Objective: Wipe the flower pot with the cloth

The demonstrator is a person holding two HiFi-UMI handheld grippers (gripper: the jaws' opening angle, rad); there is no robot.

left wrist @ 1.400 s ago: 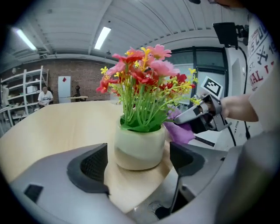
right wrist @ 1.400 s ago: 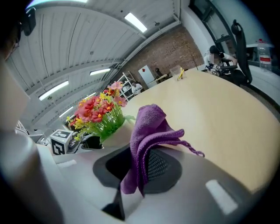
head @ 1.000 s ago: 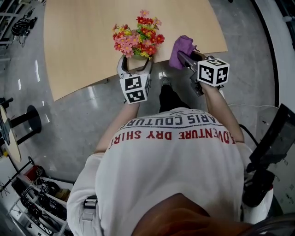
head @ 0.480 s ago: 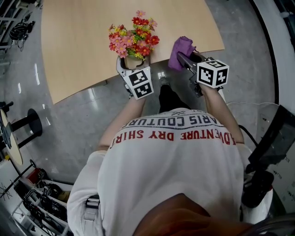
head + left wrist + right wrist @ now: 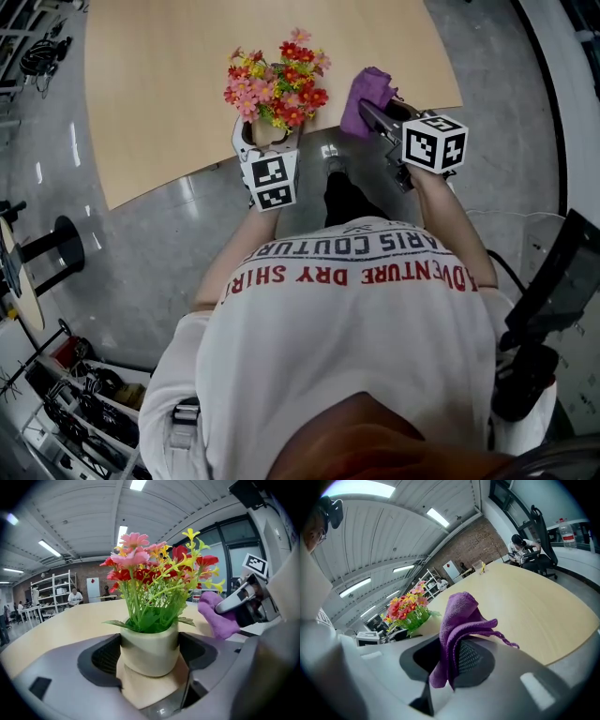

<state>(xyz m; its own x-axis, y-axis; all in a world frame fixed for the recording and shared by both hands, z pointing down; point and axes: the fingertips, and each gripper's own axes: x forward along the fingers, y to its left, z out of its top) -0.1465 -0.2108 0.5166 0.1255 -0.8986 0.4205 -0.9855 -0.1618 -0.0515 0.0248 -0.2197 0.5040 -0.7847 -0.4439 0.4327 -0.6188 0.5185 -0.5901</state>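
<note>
Over table [image 5: 169,94], pot [image 5: 150,649] in closing left gripper [image 5: 268,134], cloth [image 5: 460,620] in right gripper [image 5: 450,660]

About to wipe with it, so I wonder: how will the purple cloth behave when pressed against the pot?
Probably floppy: the purple cloth droops in folds from the right gripper, a thread trailing. Likely light, since one pinch carries the whole of it. It should mould around the flower pot rather than shove it.

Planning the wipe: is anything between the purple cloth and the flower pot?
Only the left gripper: its jaws, just closing, clamp the flower pot by its sides, one covering the side facing the cloth. Otherwise nothing.
</note>
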